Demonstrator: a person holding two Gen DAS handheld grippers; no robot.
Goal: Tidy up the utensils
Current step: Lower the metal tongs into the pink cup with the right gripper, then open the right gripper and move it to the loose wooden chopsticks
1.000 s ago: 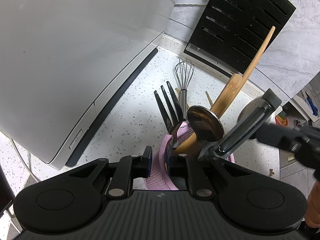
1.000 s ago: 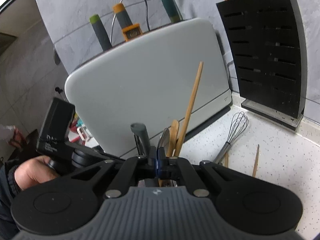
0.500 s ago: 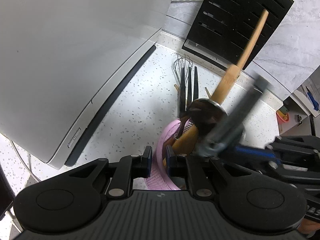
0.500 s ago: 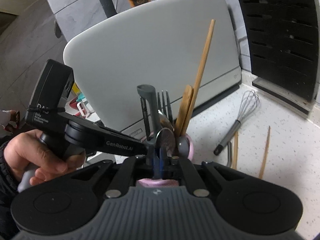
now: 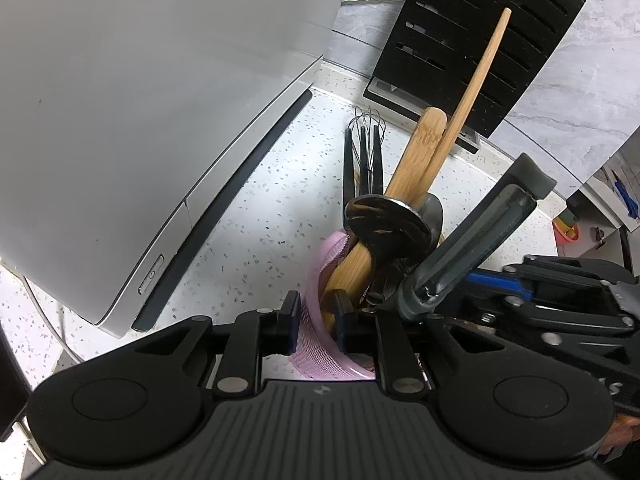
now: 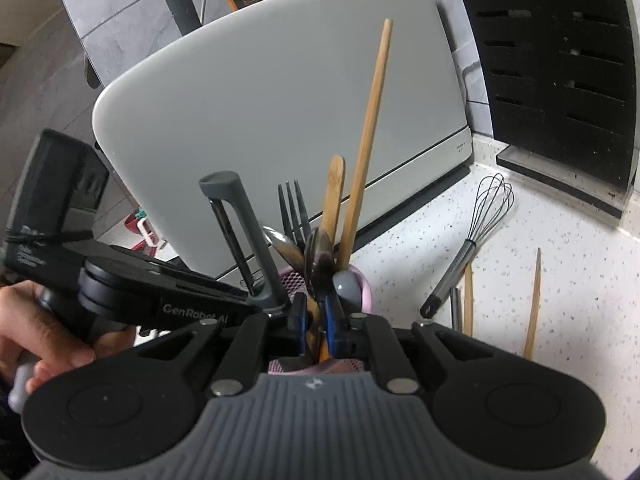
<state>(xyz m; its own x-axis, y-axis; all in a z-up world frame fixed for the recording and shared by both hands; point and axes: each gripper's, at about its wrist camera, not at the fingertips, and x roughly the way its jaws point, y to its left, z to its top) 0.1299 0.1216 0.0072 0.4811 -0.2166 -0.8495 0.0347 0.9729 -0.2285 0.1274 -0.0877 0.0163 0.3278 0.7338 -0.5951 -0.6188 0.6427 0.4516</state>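
A pink mesh holder [image 5: 320,344] stands on the speckled counter. It holds a black fork [image 5: 362,160], a bamboo spatula [image 5: 420,148], a long bamboo stick [image 6: 368,132] and a metal spoon [image 5: 388,224]. My left gripper [image 5: 316,320] is shut on the holder's near rim, and its jaws are opening slightly. A grey peeler [image 6: 240,232] stands head-up in the holder, just left of my right gripper [image 6: 315,320]. The right jaws are opening and a narrow gap shows; handles inside the holder show through it. In the left wrist view the right gripper's blue pad [image 5: 496,282] sits beside the peeler [image 5: 480,236].
A large white appliance [image 6: 280,112] stands close behind the holder, and a black knife block [image 6: 560,72] at the back right. On the counter lie a whisk [image 6: 476,232] and loose chopsticks [image 6: 534,300]. A person's hand [image 6: 40,340] grips the left tool.
The right gripper came down and in over the holder, and the peeler sank into it. Its fingers, pressed together before, now stand slightly apart. The fork swung round in the holder.
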